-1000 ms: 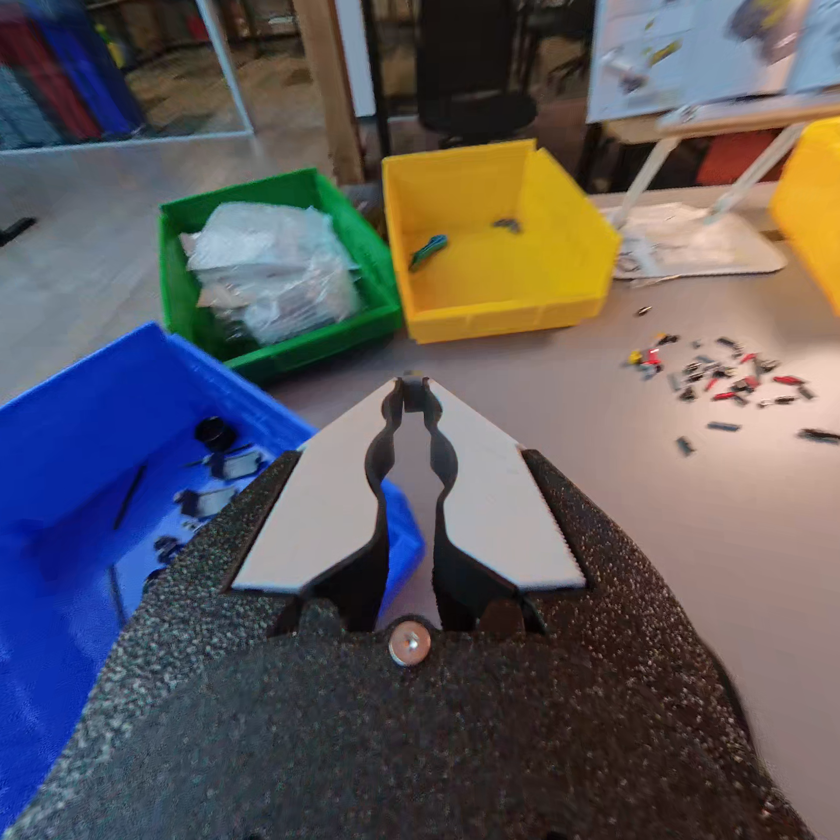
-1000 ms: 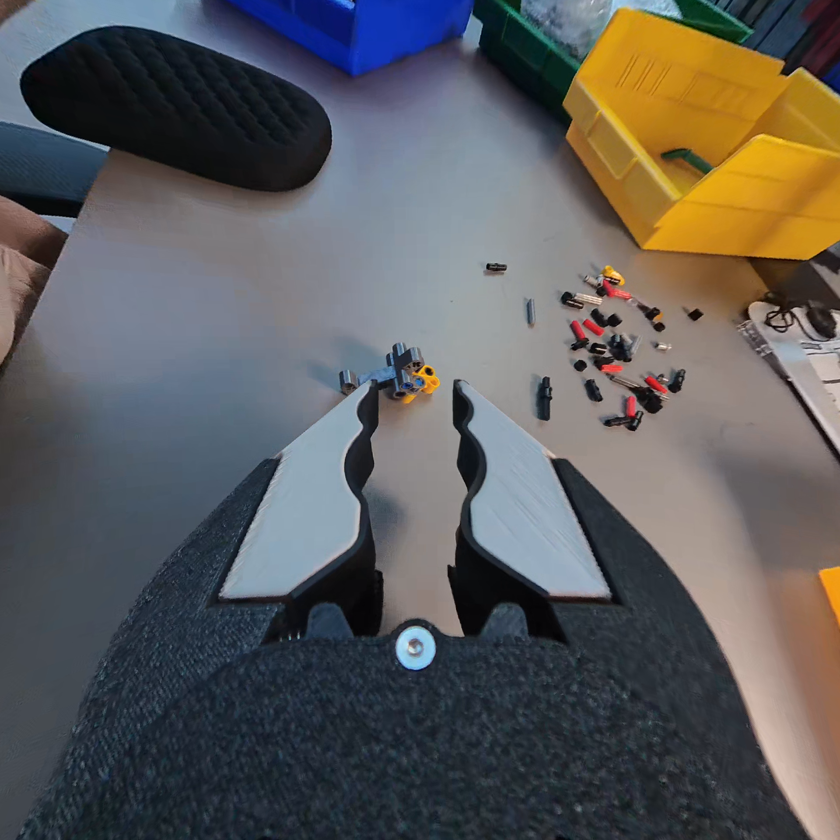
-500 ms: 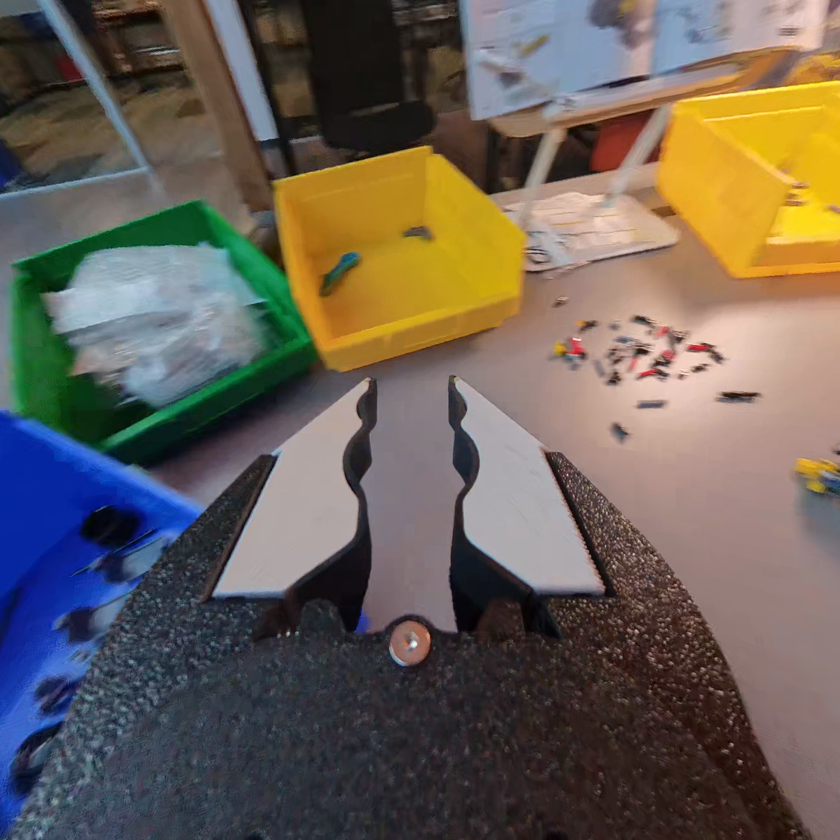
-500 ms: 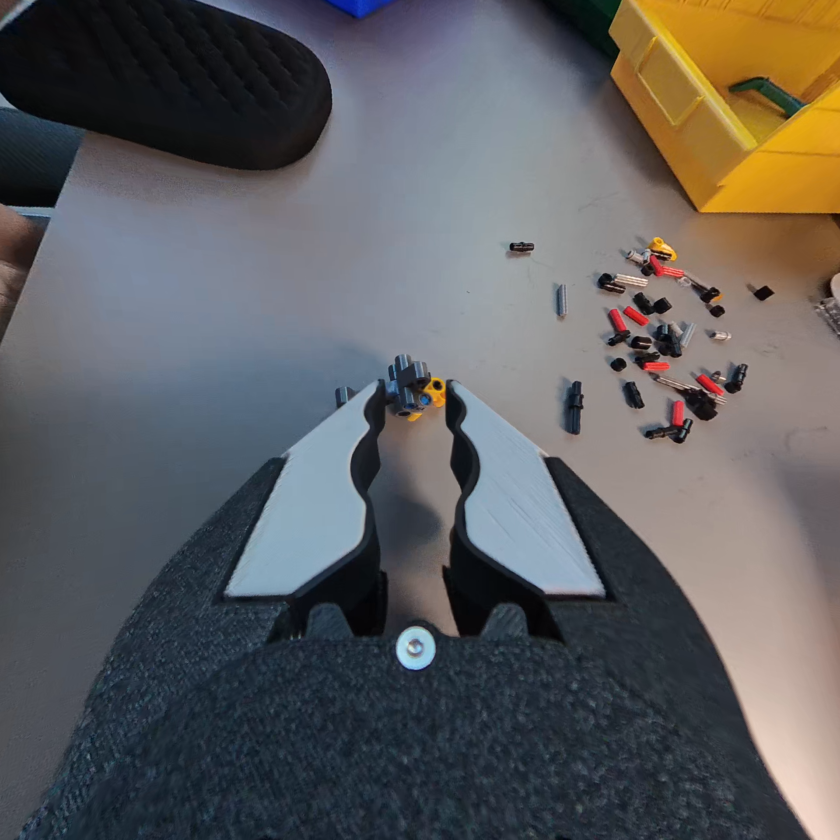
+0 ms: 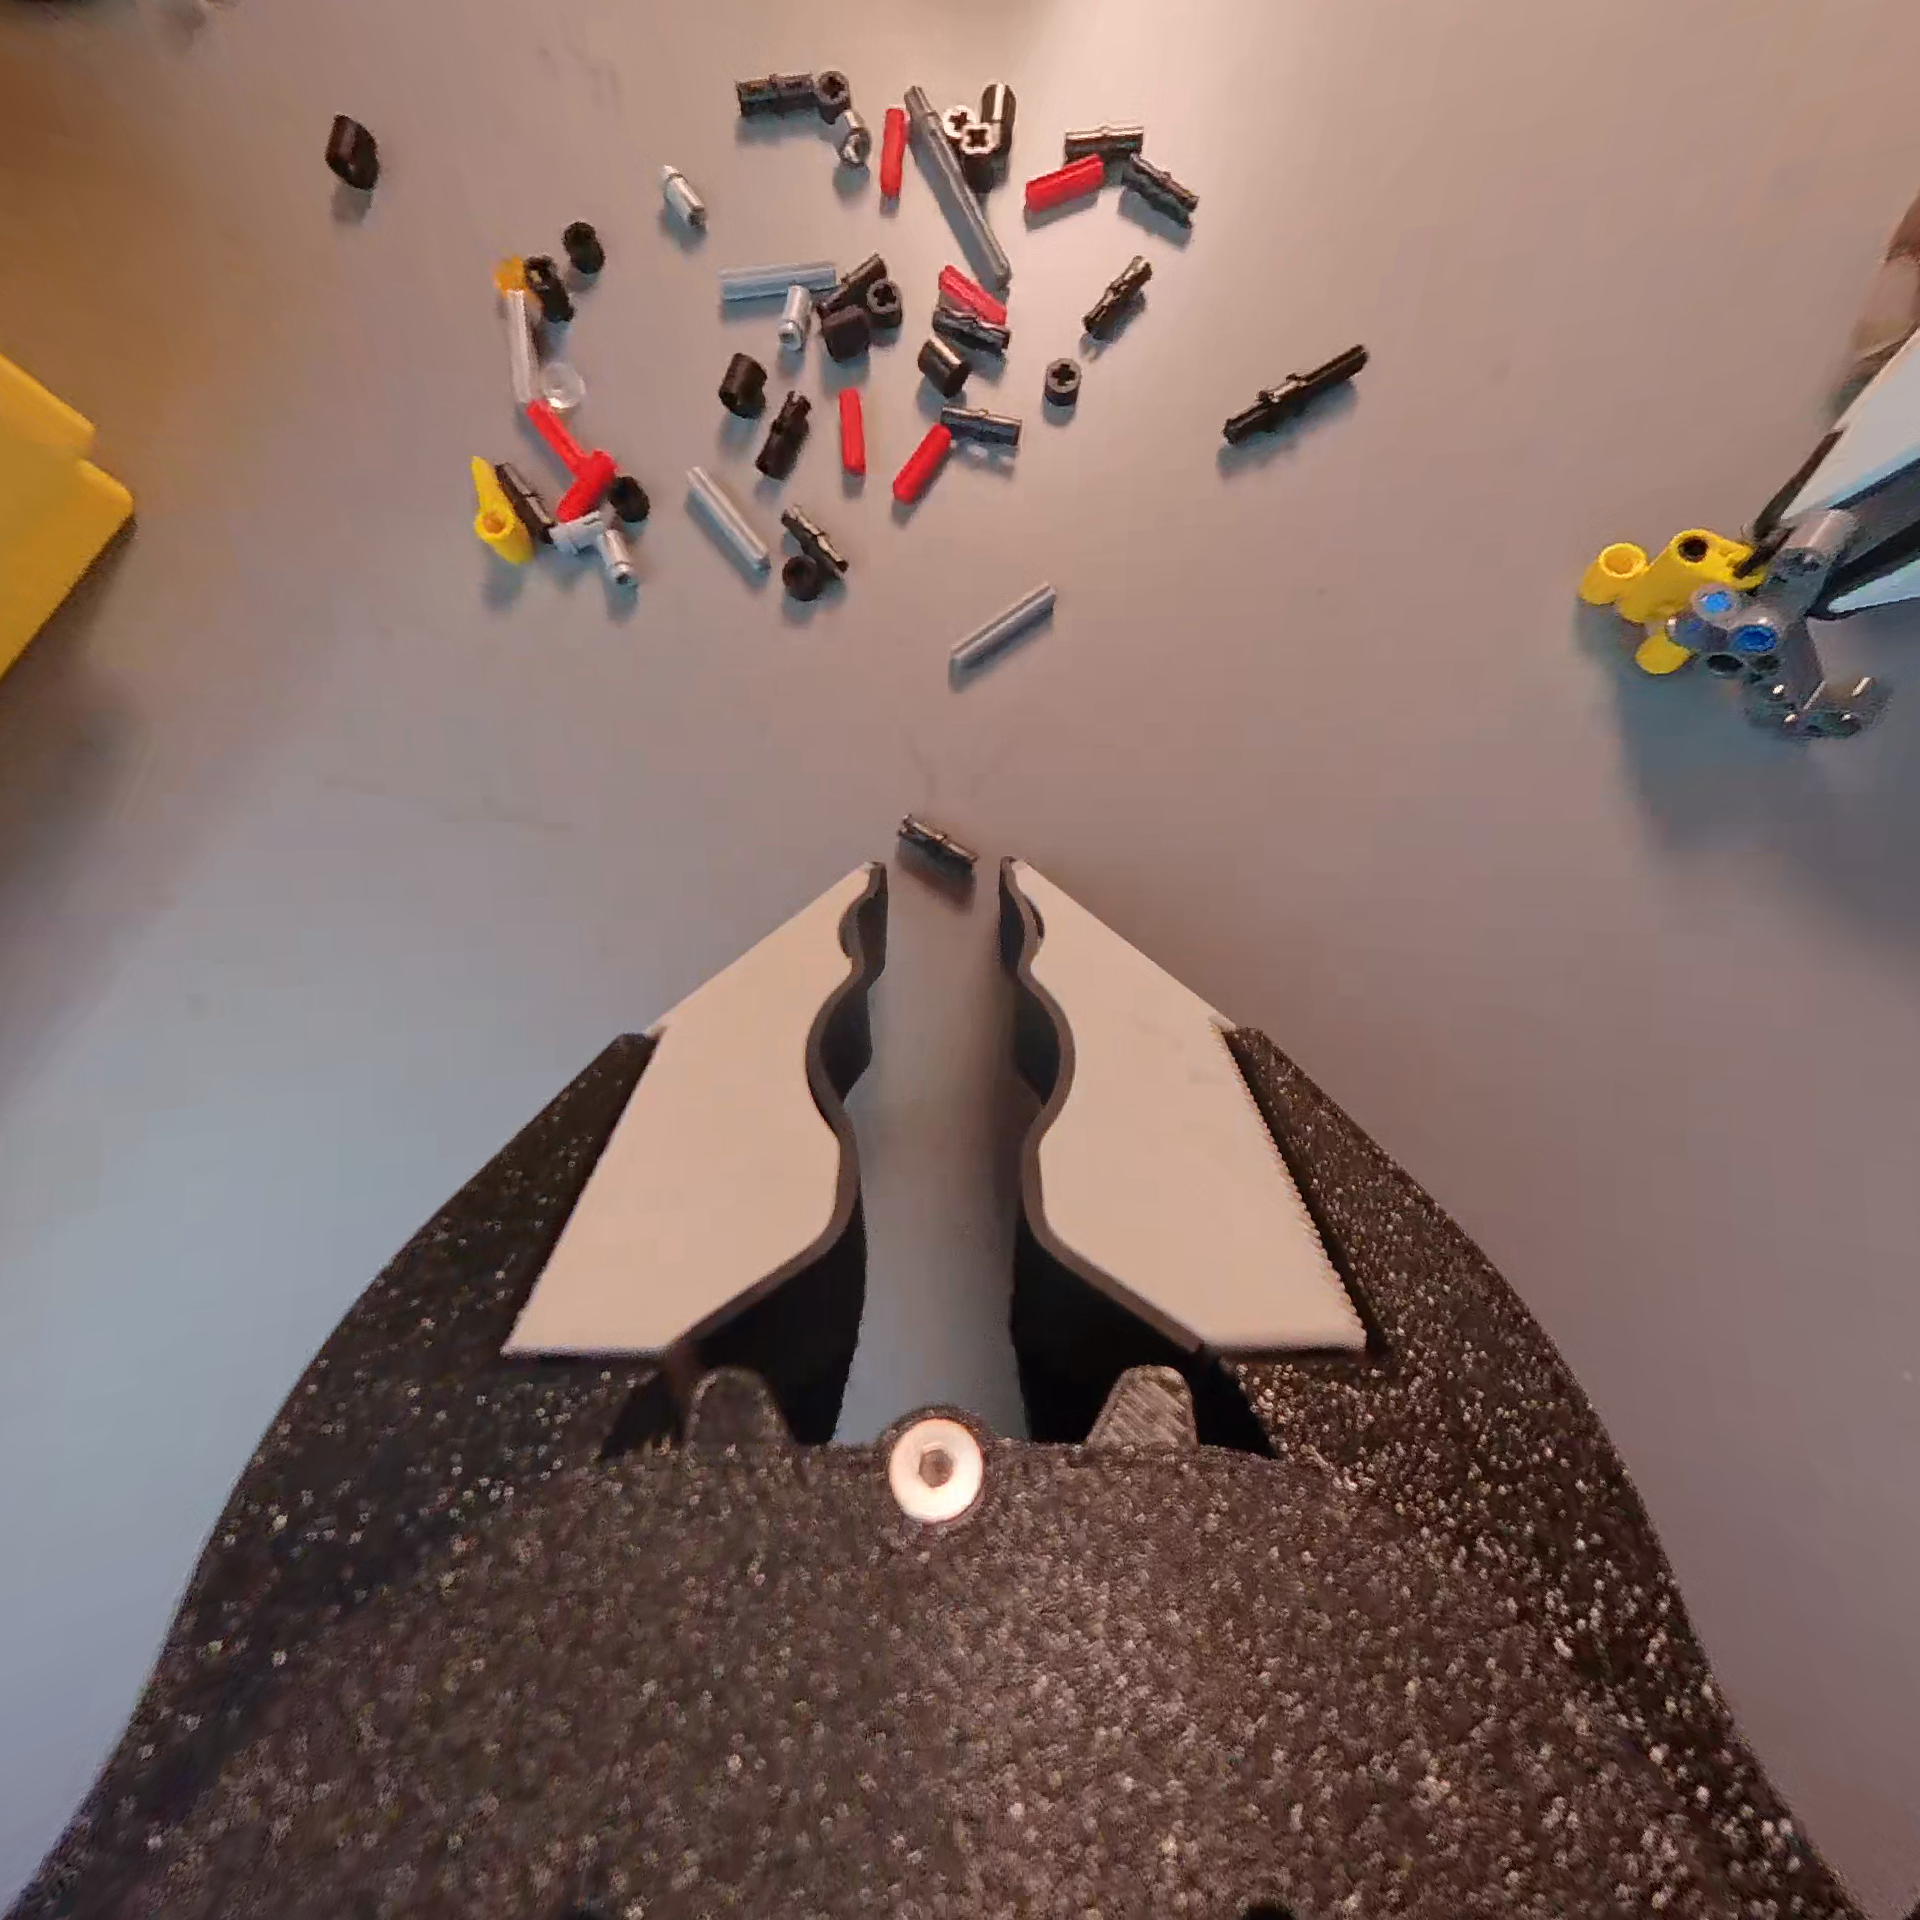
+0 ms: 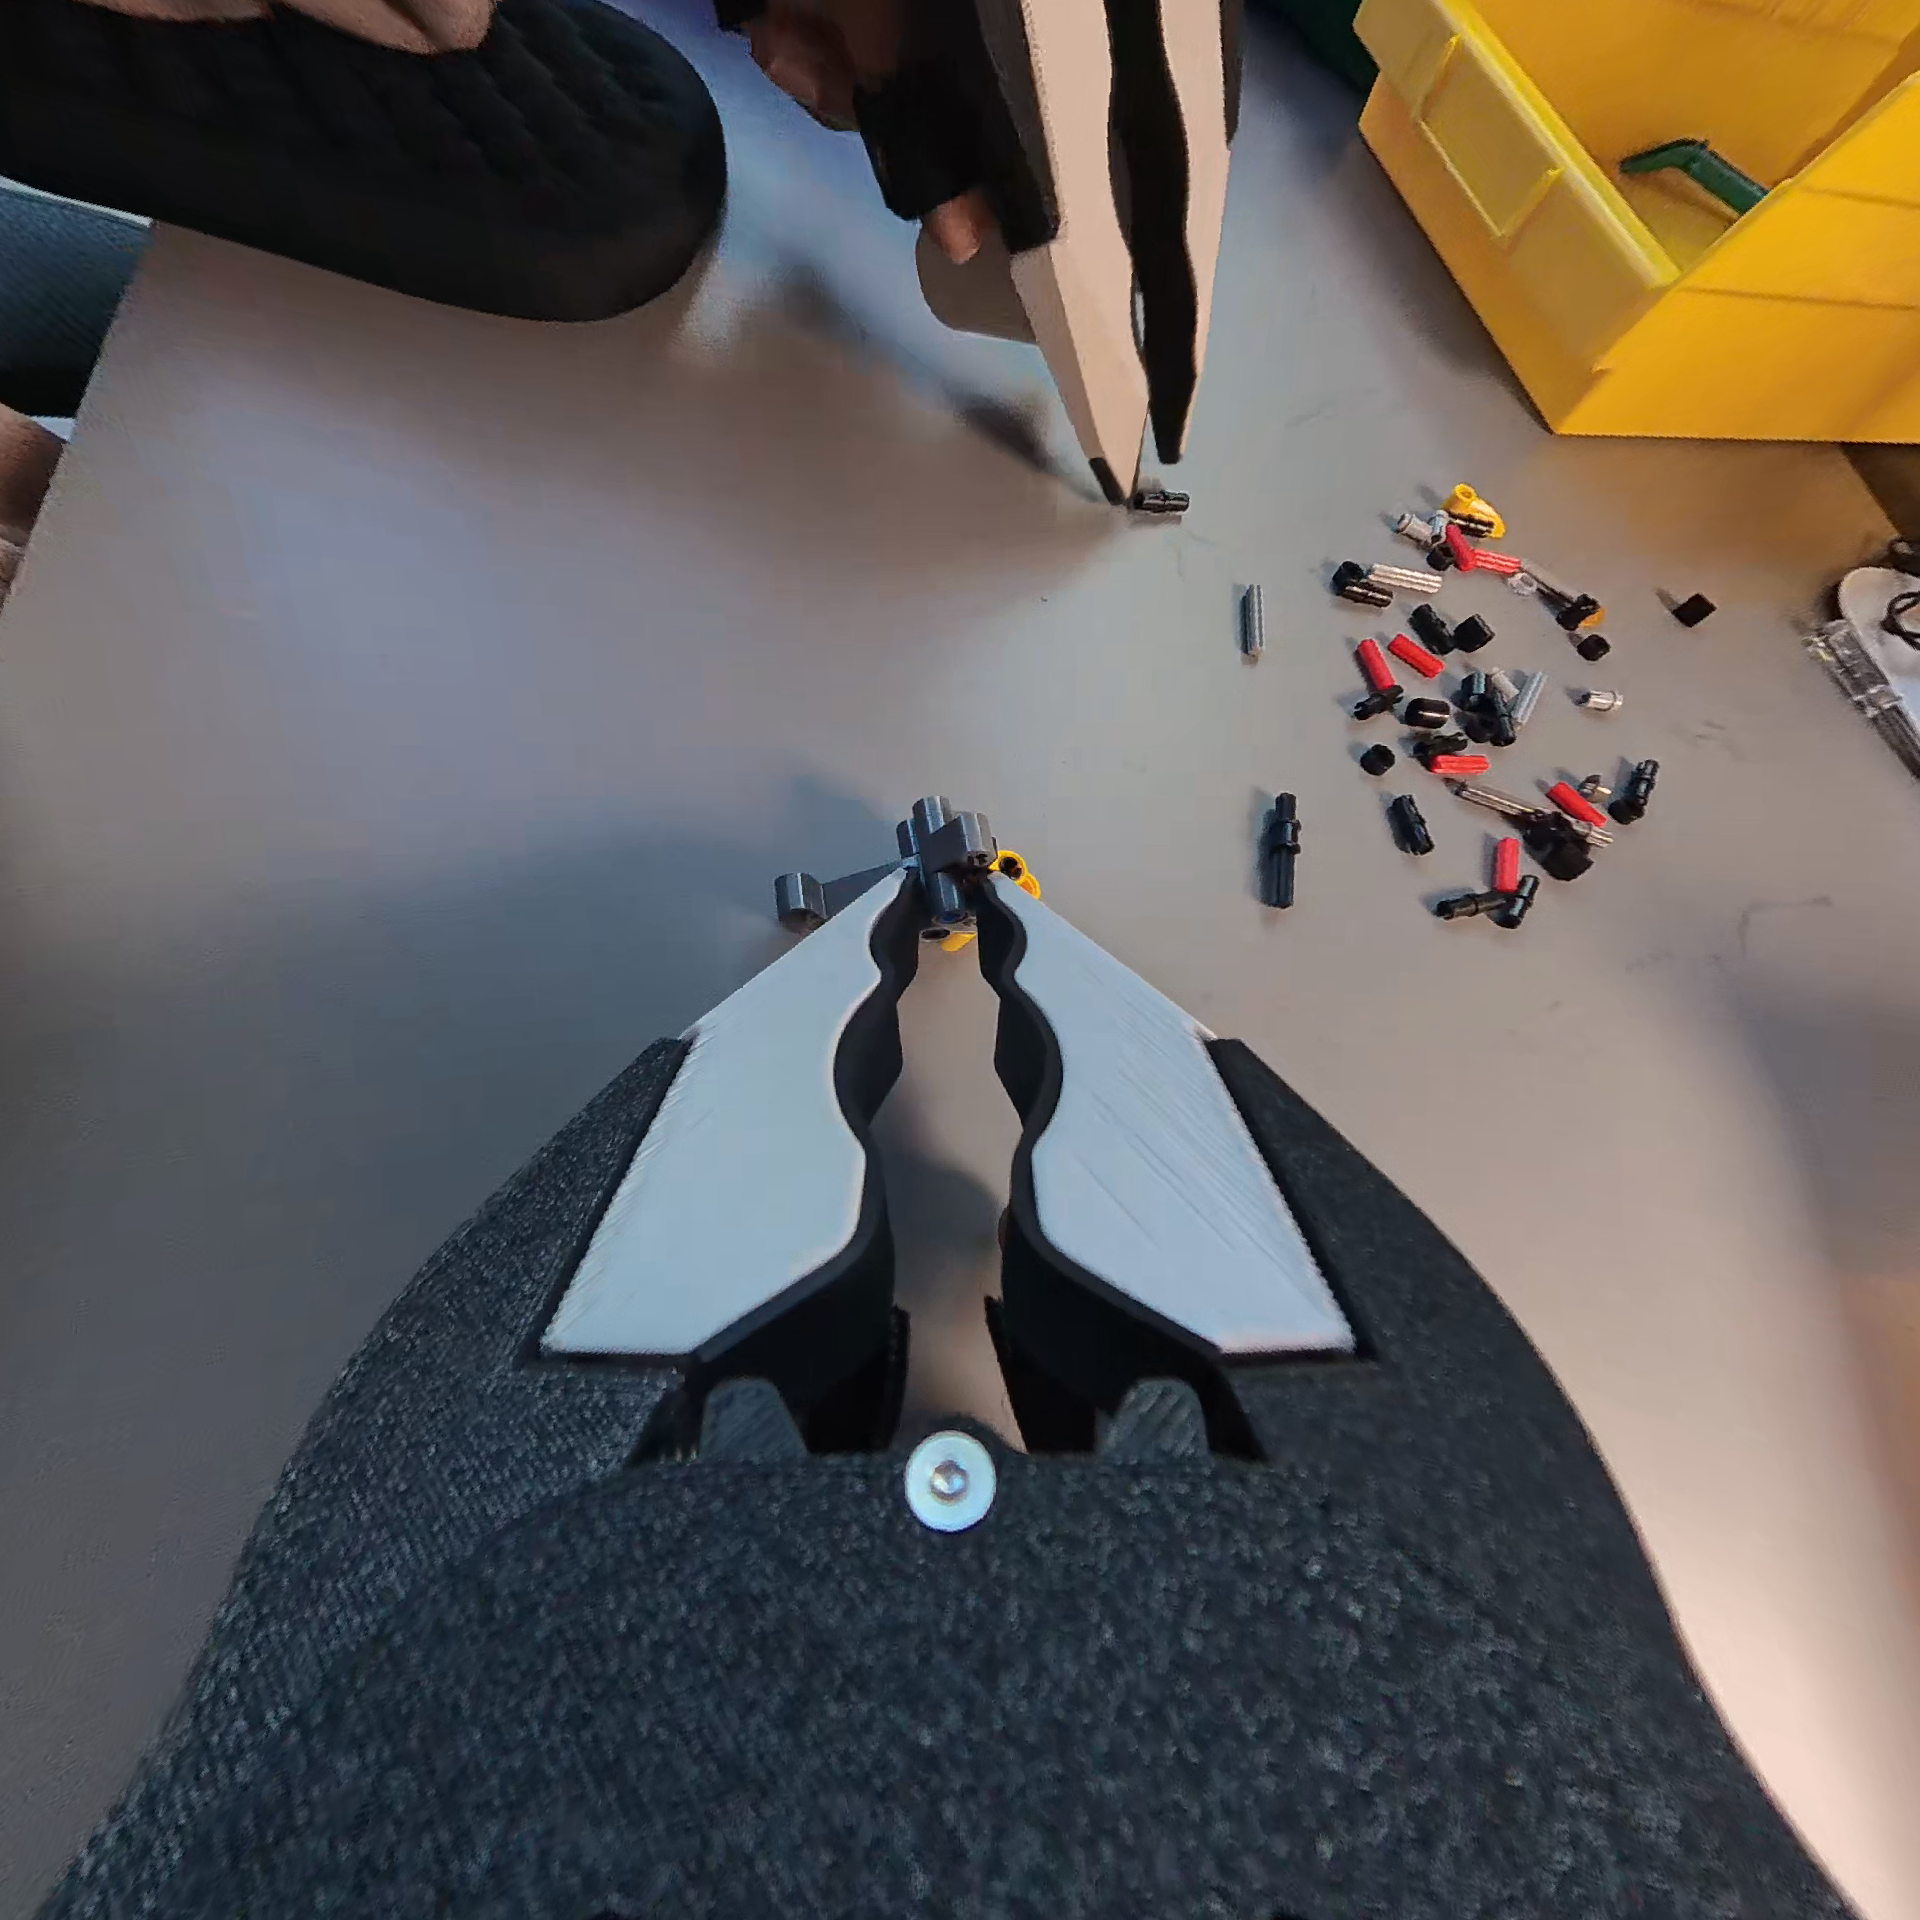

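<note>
My left gripper [image 5: 943, 876] is spread around the black pin [image 5: 936, 841]; I'd centre it before closing; right gripper [image 6: 948, 896] clamps the small assembly [image 6: 951, 854].

- Left gripper [image 5: 943, 871] points down at a grey table [image 5: 312, 883], jaws apart.
- A short black pin [image 5: 936, 842] lies on the table just ahead of the tips, between them and touching neither.
- Beyond it, a scatter of small parts [image 5: 831, 332]: black, red and grey pins and rods.
- Far right, the right gripper [image 5: 1860, 520] seems to pinch a yellow-and-grey assembly [image 5: 1725, 613]; blur hides the contact.
- A yellow bin [image 5: 42, 509] shows at the left edge.
</note>
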`<state>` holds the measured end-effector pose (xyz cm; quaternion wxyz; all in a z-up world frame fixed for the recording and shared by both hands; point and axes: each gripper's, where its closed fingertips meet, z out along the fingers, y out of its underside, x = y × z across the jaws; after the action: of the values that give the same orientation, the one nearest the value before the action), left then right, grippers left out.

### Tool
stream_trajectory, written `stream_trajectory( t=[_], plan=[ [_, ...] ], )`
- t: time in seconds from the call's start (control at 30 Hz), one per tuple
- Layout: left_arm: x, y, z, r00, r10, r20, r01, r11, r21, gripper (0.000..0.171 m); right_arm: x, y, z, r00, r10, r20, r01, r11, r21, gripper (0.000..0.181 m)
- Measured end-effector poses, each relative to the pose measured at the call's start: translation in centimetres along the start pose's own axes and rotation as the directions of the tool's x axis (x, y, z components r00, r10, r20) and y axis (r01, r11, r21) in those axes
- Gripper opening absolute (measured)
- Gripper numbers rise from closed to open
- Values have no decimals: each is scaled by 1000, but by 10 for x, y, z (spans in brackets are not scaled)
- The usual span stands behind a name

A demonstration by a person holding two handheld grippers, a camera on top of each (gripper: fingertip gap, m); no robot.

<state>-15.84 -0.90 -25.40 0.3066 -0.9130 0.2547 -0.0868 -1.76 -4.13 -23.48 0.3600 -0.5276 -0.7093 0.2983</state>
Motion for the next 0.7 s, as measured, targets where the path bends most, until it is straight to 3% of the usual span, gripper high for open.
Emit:
stream_trajectory(
  t=[0.1,0.23,0.47,0.5,0.57,0.7],
  plan=[
    [0,-4,6,1000,10,-1,-10,1000,7,5,0,0,0,1000,-1,4,1,1000,1,8],
    [3,-14,13,999,35,-19,-35,999,24,4,0,1,-1,1000,3,9,-3,1000,2,8],
    [-4,-78,34,992,114,44,-119,982,149,5,1,1,-1,1000,0,10,0,1000,2,8],
    [-6,-82,37,992,116,55,-123,980,155,12,1,1,-1,1000,-4,4,4,1000,2,8],
    [-3,-87,40,992,118,34,-123,975,186,20,1,2,-2,1000,-7,-4,7,1000,0,8],
    [10,-76,29,980,196,-27,-187,964,188,21,1,3,-2,1000,-4,-7,4,1000,-2,8]
  ],
)
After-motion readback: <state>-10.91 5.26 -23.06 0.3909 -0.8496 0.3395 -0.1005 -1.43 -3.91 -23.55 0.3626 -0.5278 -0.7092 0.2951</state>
